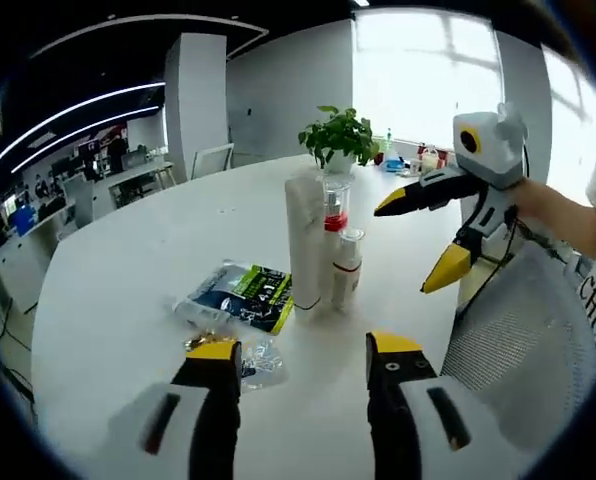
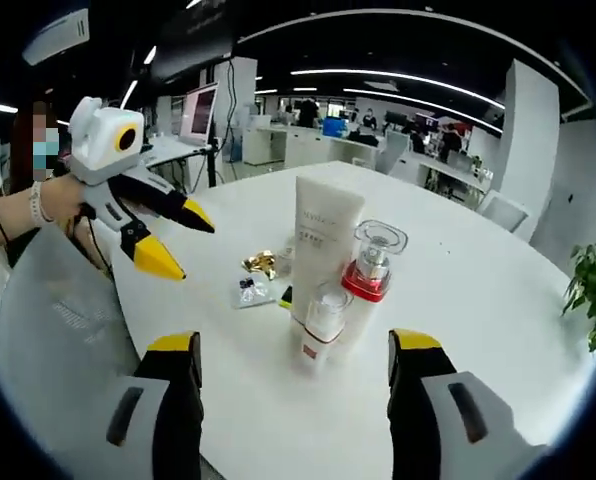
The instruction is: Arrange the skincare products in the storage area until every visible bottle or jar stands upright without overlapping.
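Observation:
Three skincare products stand upright in a tight cluster on the round white table [image 1: 128, 260]. They are a tall white tube [image 1: 304, 240], a clear-capped bottle with a red collar [image 1: 336, 215] and a small white bottle with a red label [image 1: 346, 265]. My left gripper [image 1: 303, 350] is open, a short way in front of them. My right gripper [image 1: 408, 248] hangs open in the air to their right, held by a hand. In the right gripper view the tube [image 2: 325, 240], red-collared bottle [image 2: 371, 275] and small bottle [image 2: 323, 325] stand just beyond my open right gripper [image 2: 293, 345]. The left gripper [image 2: 190, 248] hovers open at the left.
Flat sachet packets [image 1: 240, 295] and a gold foil piece [image 1: 208, 340] lie beside the cluster, near my left jaw. A potted plant [image 1: 338, 135] stands at the table's far side. A grey mesh surface [image 1: 523, 350] is at the table edge, by a person.

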